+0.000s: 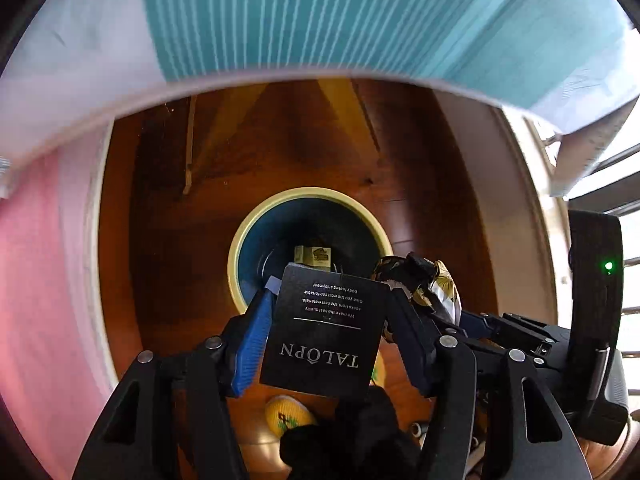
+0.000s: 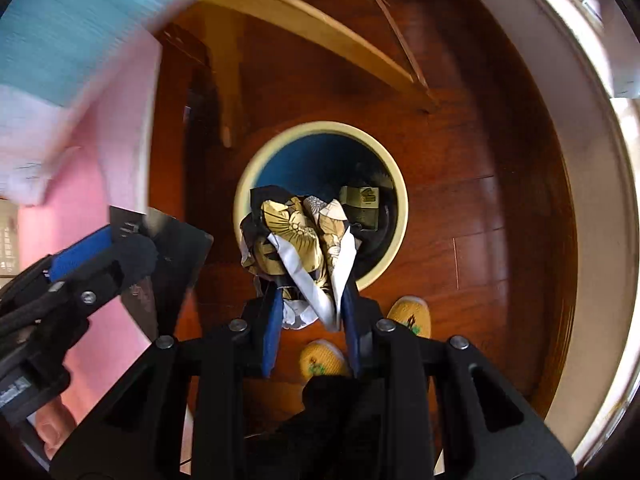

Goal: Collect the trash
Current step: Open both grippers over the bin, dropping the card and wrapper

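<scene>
left gripper [image 1: 326, 316]: we've got it pinching a black card [image 1: 326, 332], blue pads on both side edges, right above the bin's near rim. our left cam reads "talöpn" upside down on it; the right cam only catches it edge-on and blurry at the far left [image 2: 168, 264].
bin [image 1: 240, 240]: round, cream rim, blue inside, standing on the wood floor [image 1: 160, 240] straight below both grippers.
inside the bin: a small olive box [image 2: 362, 202] at the bottom. the right cam shows it way better; on the left cam it just peeks over the card's top edge.
right gripper [image 2: 310, 316]: fingers squeezed onto a crumpled gold-and-white floral wrapper [image 2: 304, 240], which bulges out past the tips over the bin's near rim. on the left cam we only see a bit of it [image 1: 436, 292] at the card's right.
bottom edge: two yellow slippers [image 2: 410, 314] on the floor in the right cam; the left cam shows just one.
top left: striped teal cloth [image 1: 300, 20], blurred in both views.
</scene>
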`<action>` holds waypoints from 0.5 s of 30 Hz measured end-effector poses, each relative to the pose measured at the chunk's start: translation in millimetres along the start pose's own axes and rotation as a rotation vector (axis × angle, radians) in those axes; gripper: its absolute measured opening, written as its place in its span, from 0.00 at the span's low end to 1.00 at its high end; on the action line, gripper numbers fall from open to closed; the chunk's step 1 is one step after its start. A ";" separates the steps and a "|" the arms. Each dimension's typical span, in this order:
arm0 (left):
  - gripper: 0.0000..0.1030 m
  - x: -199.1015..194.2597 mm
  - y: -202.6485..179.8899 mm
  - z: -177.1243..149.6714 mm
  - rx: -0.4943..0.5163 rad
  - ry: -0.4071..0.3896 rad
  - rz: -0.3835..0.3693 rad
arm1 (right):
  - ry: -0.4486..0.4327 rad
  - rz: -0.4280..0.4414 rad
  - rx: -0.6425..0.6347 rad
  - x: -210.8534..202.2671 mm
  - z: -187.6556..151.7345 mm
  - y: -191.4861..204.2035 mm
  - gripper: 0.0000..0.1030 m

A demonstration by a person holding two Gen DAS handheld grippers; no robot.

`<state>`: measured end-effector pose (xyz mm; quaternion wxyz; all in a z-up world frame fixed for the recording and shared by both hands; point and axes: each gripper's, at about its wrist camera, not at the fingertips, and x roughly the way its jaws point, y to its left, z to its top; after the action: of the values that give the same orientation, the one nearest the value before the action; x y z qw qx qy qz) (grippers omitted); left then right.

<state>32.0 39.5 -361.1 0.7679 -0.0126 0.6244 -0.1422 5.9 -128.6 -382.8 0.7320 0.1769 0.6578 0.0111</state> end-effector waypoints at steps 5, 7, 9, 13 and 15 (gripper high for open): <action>0.60 63.6 9.5 8.2 0.002 -0.003 0.048 | 0.002 0.021 -0.025 58.1 13.4 -16.3 0.49; 0.60 81.3 12.6 8.6 -0.007 0.004 0.058 | -0.012 0.027 -0.033 70.1 15.7 -24.1 0.60; 0.60 95.1 17.7 12.7 -0.013 0.010 0.068 | -0.022 0.019 -0.045 79.5 20.1 -28.2 0.62; 0.63 117.6 22.5 15.4 -0.024 0.045 0.085 | -0.017 -0.007 -0.071 92.2 26.7 -36.2 0.64; 0.63 126.5 28.2 17.2 -0.033 0.063 0.098 | -0.013 -0.004 -0.068 94.3 26.8 -38.9 0.64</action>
<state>77.0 34.2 -483.7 0.7537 0.0098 0.6504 -0.0941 36.0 -148.1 -482.0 0.7420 0.1508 0.6525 0.0309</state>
